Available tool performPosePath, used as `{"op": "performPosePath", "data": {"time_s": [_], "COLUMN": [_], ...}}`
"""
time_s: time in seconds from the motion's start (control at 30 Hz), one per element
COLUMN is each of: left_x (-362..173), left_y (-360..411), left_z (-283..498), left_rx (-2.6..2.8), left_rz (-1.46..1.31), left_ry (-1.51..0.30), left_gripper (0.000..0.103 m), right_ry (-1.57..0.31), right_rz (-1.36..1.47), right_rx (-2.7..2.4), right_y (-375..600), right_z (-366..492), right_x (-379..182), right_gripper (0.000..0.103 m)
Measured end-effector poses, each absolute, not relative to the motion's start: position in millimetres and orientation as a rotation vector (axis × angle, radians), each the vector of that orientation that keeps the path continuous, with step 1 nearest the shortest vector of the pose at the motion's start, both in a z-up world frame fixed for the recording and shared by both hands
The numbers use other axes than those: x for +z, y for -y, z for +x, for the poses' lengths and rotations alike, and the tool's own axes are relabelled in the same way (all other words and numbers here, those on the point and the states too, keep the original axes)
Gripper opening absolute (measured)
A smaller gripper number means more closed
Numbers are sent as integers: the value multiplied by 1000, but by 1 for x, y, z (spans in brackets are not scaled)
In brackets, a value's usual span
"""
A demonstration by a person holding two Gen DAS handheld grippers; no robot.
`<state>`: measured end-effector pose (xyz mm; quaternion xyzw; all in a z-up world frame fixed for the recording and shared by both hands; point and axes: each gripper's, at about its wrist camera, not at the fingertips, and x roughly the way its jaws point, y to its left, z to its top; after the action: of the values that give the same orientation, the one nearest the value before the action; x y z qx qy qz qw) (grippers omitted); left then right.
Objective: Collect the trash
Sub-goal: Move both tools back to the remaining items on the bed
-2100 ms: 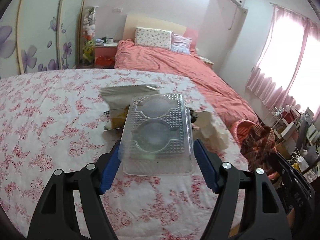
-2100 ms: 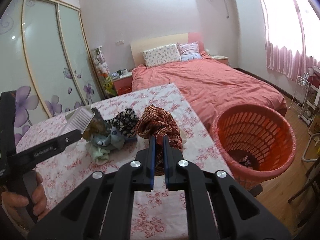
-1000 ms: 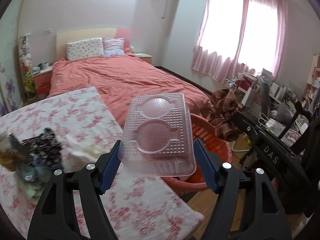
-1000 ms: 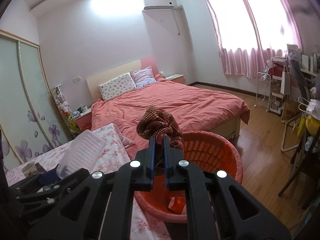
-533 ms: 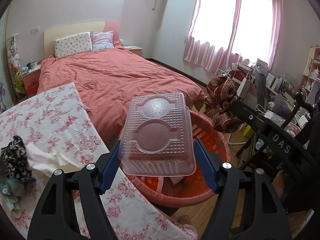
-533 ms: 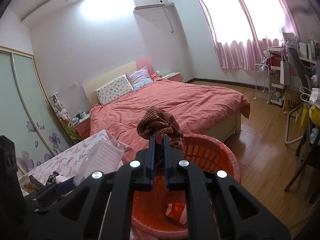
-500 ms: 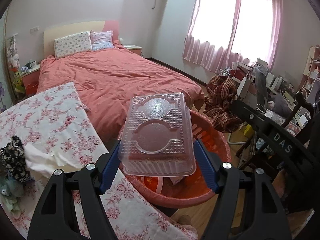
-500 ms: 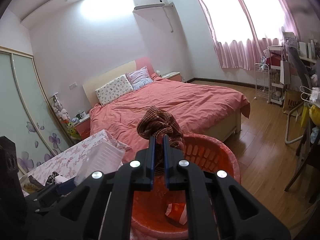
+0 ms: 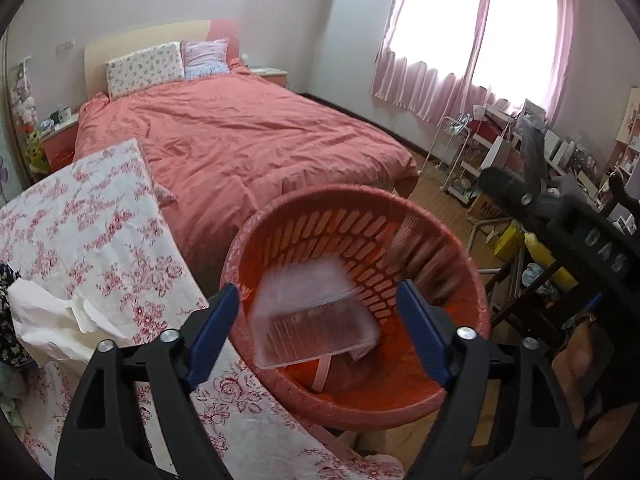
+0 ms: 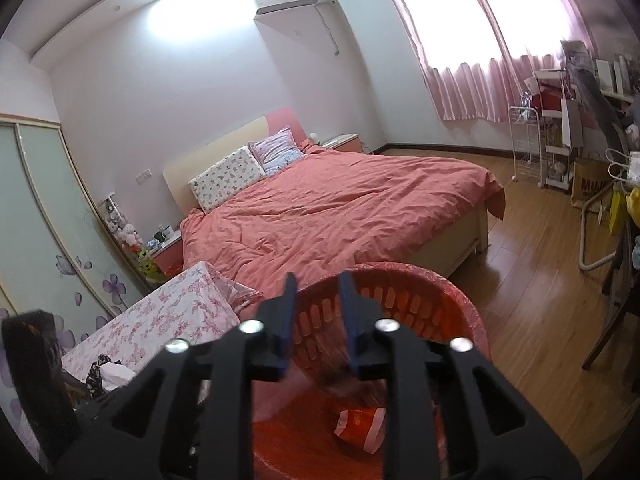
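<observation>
The clear plastic clamshell container (image 9: 316, 316) is a blur inside the red slatted basket (image 9: 320, 224), free of my left gripper (image 9: 320, 312), whose jaws are opening wide above the rim. The brown checked cloth (image 9: 416, 256) streaks down the basket's right inner wall. My right gripper (image 10: 317, 318) hovers over the same basket (image 10: 420, 288), its jaws opening, and the blurred cloth (image 10: 340, 364) drops below its fingers. An orange wrapper (image 10: 360, 420) lies on the basket's floor.
A table with a floral cloth (image 9: 92, 232) stands left of the basket and carries crumpled white paper (image 9: 52, 324) and dark rags (image 10: 96, 372). A bed with a salmon cover (image 9: 240, 140) is behind. Shelves, bags and chairs (image 9: 520, 200) crowd the right side.
Both grippers let go over the basket. The clear container left the left jaws and the brown cloth left the right jaws; both are falling in. Each hand moved forward and lower.
</observation>
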<state>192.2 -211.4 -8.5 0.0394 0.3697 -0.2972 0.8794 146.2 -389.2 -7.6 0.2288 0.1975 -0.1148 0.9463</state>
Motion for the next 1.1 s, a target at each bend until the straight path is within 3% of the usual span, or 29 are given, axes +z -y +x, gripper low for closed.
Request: {"op": "performPosePath", "data": {"time_s": [0.3,1.1], "left_x": [-10,6], "left_y": [185,-17], "left_z": [185,160], "left_rx": [-538,-150], "left_rz": [97,-37], "left_ry": [-779,-736], "left_gripper": [83,85], "right_ry": [-438,-589], "right_rz": [423,237], "right_rx": [-281,25], "right_y": [380,198], "right_z": [137,170], "right_x": [-15,-1], "right_gripper": [47,48]}}
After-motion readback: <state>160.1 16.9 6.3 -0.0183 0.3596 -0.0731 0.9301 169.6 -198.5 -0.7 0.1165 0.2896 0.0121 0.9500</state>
